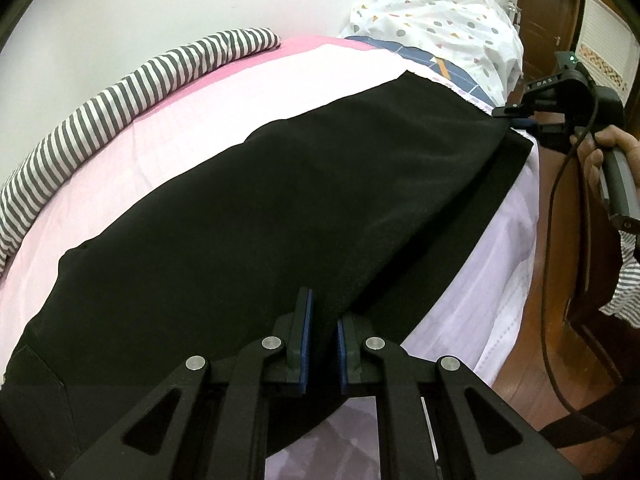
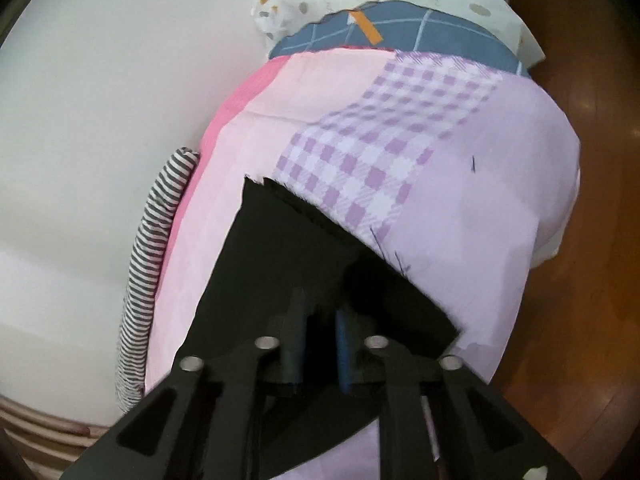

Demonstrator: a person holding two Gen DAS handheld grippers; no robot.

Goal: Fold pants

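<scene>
Black pants [image 1: 260, 208] lie stretched lengthwise along the near edge of a bed with a pink and lilac sheet [image 1: 192, 100]. My left gripper [image 1: 324, 320] is shut on the pants' near edge at one end. My right gripper [image 1: 516, 114] shows at the far end of the pants in the left wrist view, held by a hand. In the right wrist view the right gripper [image 2: 320, 328] is shut on the black pants [image 2: 280, 264], whose hem lies on the checked part of the sheet [image 2: 380, 128].
A grey-and-white striped roll [image 1: 120, 96] lies along the wall side of the bed. A white spotted cover [image 1: 440, 20] and a blue checked pillow [image 2: 420, 28] sit at the bed's head. Brown wooden floor [image 2: 580, 280] runs beside the bed. A cable [image 1: 556, 208] hangs from the right gripper.
</scene>
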